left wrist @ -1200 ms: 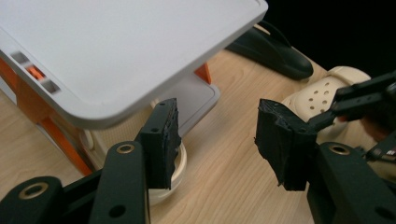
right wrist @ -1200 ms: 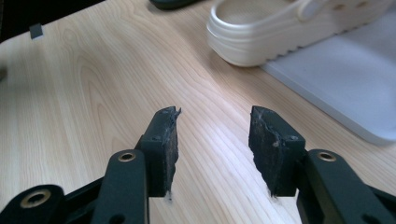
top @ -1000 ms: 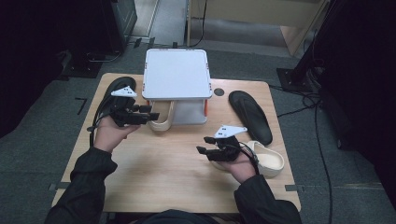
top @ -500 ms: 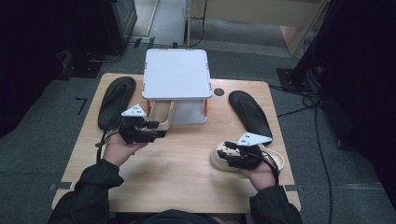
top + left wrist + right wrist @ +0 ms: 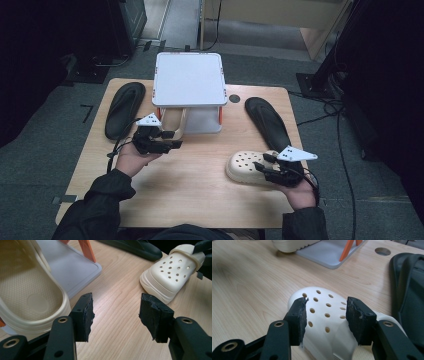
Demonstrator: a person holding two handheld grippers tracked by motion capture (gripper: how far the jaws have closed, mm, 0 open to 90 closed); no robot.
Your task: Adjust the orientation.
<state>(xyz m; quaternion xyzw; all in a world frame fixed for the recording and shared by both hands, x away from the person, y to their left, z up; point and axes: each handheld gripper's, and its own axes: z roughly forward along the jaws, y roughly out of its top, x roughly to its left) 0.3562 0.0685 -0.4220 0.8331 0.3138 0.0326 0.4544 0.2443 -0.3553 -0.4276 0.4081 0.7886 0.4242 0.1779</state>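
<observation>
A cream perforated clog (image 5: 244,167) lies on the wooden table (image 5: 200,190) at the right. My right gripper (image 5: 261,167) is at its heel end, open, with its jaws over the clog's holed upper (image 5: 322,325). A second cream clog (image 5: 175,121) sits on the lower plate of a white rack (image 5: 189,80) with orange legs. My left gripper (image 5: 172,140) hovers just in front of that clog (image 5: 27,290), open with nothing between its jaws; bare table lies below them. The far clog (image 5: 172,272) also appears in the left gripper view.
A black slipper (image 5: 124,109) lies left of the rack and another black slipper (image 5: 266,121) right of it, close behind the right clog. A round hole (image 5: 234,98) is in the table beside the rack. The table's near half has free room.
My left gripper has moved right and nearer, from over the left black slipper to the front of the rack. My right gripper has drawn back to the right, to the clog's heel end.
</observation>
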